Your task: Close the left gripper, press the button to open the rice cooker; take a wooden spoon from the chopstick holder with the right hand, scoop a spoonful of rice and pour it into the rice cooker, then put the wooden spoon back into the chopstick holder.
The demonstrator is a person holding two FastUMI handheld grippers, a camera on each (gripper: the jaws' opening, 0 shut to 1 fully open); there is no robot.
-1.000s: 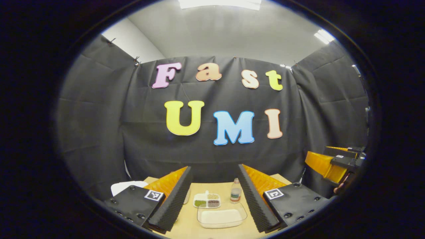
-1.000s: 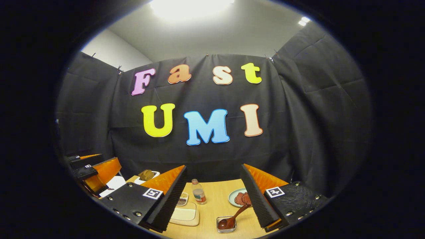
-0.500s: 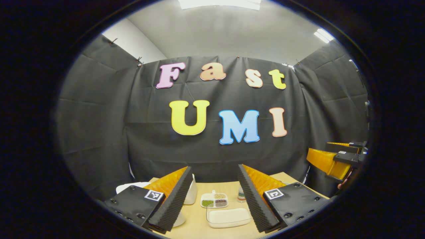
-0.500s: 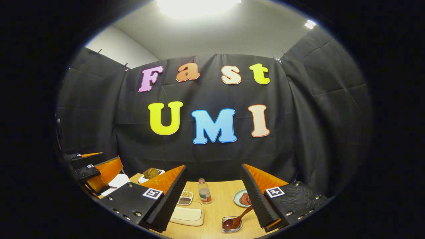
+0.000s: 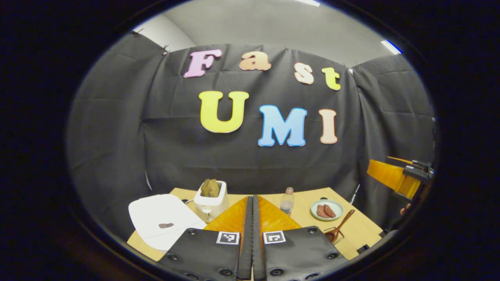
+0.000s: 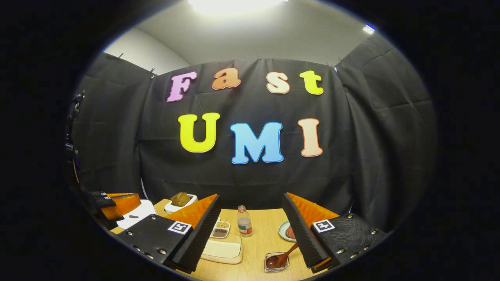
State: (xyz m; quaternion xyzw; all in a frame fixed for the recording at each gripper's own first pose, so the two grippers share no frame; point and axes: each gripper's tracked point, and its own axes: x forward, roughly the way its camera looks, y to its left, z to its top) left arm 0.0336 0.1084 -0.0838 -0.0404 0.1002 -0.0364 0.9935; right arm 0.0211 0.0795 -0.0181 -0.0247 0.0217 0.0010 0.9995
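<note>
Both fingers of the left gripper [image 5: 252, 238] meet, holding nothing; the right gripper [image 6: 250, 228] stands apart, empty. The white rice cooker [image 5: 162, 220] sits lower left of the left gripper view. Press straight down on its dark button [image 5: 166, 225], squarely, so the tips don't slip.

Black cloth [image 6: 250, 179] hung in creased panels around the booth, clipped along its top edge. Above it rose a plain pale wall [image 6: 140, 50] and grey ceiling [image 6: 254, 35] with a bright lamp [image 6: 234, 4]. A light wooden worktop [image 6: 261, 238] stood below
</note>
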